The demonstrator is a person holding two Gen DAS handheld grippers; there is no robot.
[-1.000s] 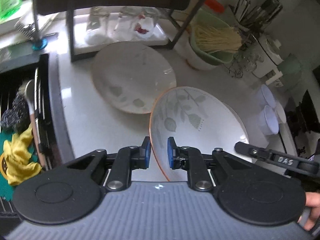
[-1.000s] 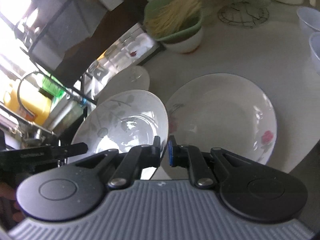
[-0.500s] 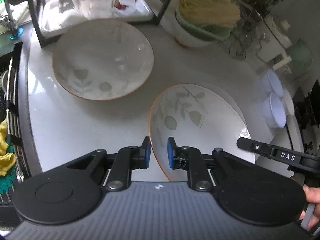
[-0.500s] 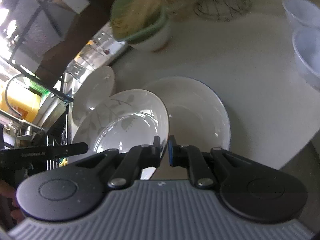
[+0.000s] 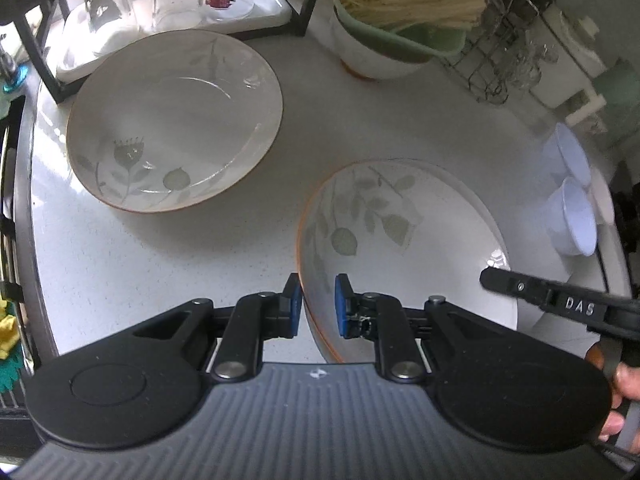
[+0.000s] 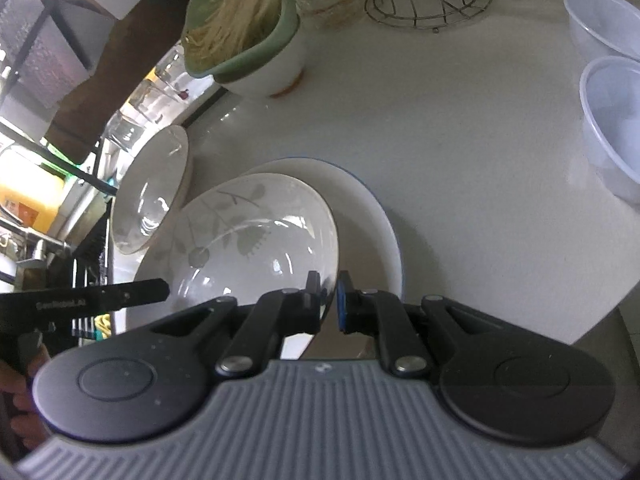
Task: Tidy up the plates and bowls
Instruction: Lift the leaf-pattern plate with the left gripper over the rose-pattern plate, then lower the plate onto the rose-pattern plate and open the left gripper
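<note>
Both grippers pinch opposite rims of the same leaf-print plate (image 5: 400, 240), left gripper (image 5: 316, 304) at its 7 o'clock edge, right gripper (image 6: 328, 300) across from it, jaws nearly closed on the thin rim. Looks like it's held two-handed to stay level over the blue-rimmed plate (image 6: 376, 216) for stacking. Another leaf-print plate (image 5: 176, 120) sits on the counter (image 5: 140, 272) at 10 o'clock.

White speckled countertop (image 5: 132, 256) fills scene, daylight glinting off surface. Black metal rack (image 5: 308, 8) stands at rear over white tray (image 5: 256, 16) of upturned glasses (image 5: 106, 4). Green colander of dry noodles (image 5: 404, 4) sits in white bowl. Wire basket (image 6: 430, 4) behind. Dark sink edge (image 5: 16, 216) at left, bright window glare beyond.
</note>
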